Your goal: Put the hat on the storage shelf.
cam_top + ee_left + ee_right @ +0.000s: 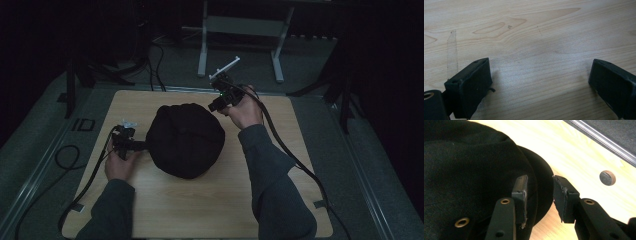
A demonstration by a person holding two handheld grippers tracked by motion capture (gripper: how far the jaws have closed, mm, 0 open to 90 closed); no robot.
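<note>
Cap [186, 140] first: from the high view it sits as a black rounded mound near the middle of the pale wooden surface [200, 210], crown up, somewhat slumped, with its far right edge under the right tongs [216, 106] and its left side just beside the left tongs [131, 146]. Nothing about it looks folded, moved off or put away, so I'd judge the handling to be at an early point, with the real work on the cap yet to come. In the left gripper view the left tongs [540, 82] stand wide apart over bare wood grain, with nothing between them and a faint strip of clear tape [452, 53] on the wood to the left. In the right gripper view the right tongs [540, 195] are set at a narrow gap straddling the stiff curved brim [544, 185] of the cap, yet the pads do not seem to press on it, so I'd call that a grip lined up but not taken. The cloth there looks matte black and softly creased, with brass eyelets [462, 222] near the bottom; a round plug [607, 177] sits in the wood off to the right, near the metal edge rail [604, 142].
</note>
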